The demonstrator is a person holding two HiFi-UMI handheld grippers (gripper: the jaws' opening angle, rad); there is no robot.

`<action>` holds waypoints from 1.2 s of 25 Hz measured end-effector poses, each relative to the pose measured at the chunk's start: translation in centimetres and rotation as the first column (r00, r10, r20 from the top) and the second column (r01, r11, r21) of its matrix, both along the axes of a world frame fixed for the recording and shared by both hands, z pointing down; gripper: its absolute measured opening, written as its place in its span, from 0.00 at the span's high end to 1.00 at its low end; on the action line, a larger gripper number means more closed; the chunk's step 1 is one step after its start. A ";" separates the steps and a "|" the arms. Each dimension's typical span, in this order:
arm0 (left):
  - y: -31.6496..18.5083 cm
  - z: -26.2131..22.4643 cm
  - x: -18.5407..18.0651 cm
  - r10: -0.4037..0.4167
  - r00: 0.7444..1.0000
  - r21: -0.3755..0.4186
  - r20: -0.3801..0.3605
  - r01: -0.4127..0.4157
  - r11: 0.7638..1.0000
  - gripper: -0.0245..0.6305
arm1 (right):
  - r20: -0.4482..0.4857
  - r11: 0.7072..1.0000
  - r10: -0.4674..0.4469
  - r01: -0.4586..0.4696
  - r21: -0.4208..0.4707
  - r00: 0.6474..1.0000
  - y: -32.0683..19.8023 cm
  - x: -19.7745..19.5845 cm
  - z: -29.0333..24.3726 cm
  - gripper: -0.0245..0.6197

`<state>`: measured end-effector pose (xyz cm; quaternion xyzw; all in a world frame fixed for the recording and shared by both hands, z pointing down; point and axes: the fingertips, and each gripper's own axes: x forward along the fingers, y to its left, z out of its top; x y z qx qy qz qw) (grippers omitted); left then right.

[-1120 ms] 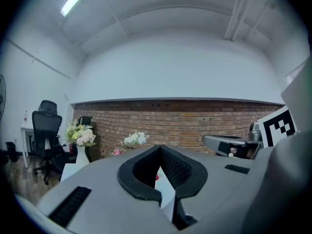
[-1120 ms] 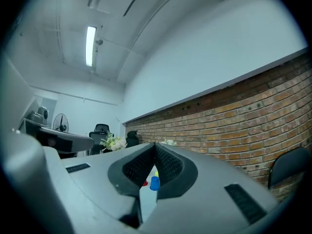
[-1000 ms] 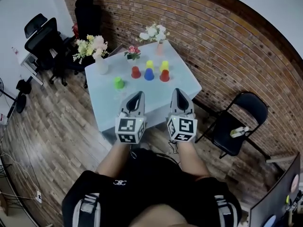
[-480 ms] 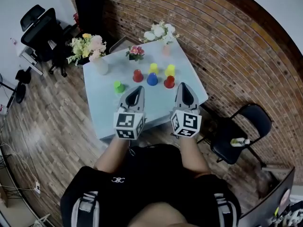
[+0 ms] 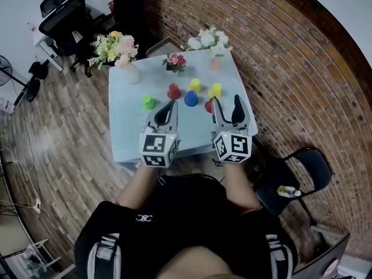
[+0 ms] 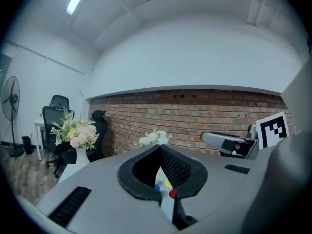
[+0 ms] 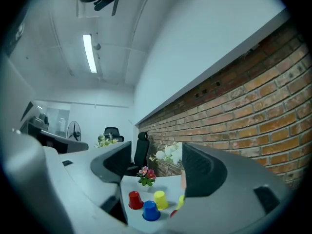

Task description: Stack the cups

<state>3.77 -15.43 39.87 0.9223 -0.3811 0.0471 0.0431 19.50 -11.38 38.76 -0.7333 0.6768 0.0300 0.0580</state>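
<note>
- Red, blue, yellow and green, the six cups all stood single on the tabletop [image 5: 131,133], none stacked yet. The green cup [image 5: 148,102] was off by itself at centre-left. The far red cup [image 5: 173,91], the blue cup [image 5: 190,99], the left yellow cup [image 5: 196,85] and the right yellow cup [image 5: 215,90] were bunched near mid-frame.
- The right gripper [image 5: 225,99] had its fingers spread, having just been opening, with nothing between them. The near red cup [image 5: 208,105] sat just beside its left finger, half hidden. I judged a careless push forward would knock that cup over before anything got gripped.
- The left gripper [image 5: 170,105] hovered with its fingers pressed together and empty. Going in like that, it would only shove a cup along.
- With the cups bunched so closely, wide fingers closing on one might well clip its neighbour.
- Beyond them, toward the top of the frame, stood the white vase [image 5: 129,72], the pink posy [image 5: 175,61] and the white bouquet [image 5: 209,39]. An overlong reach could topple those.
- The cups looked light; set down tilted, one would sit crooked on another or tip off.
</note>
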 end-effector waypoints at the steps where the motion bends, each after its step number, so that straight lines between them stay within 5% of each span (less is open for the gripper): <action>1: -0.1 0.0 0.1 -0.011 1.000 0.001 0.001 0.011 1.000 0.96 | 0.000 1.000 -0.013 0.013 -0.008 1.000 -0.5 0.2 0.2 0.46; 6: -1.2 0.1 0.2 -0.065 0.998 -0.006 0.005 0.065 0.998 0.96 | -0.017 0.996 -0.064 0.063 -0.056 0.998 -2.9 1.0 1.6 0.33; 16: -2.3 1.1 0.5 -0.138 0.990 -0.013 0.024 0.139 0.990 0.96 | 0.004 0.965 -0.107 0.104 -0.241 0.994 -6.2 2.9 9.7 0.30; 30: -2.1 2.1 -0.9 -0.235 0.971 -0.013 0.047 0.236 0.972 0.96 | 0.056 0.797 -0.146 0.150 -0.585 0.988 -7.2 4.2 26.2 0.30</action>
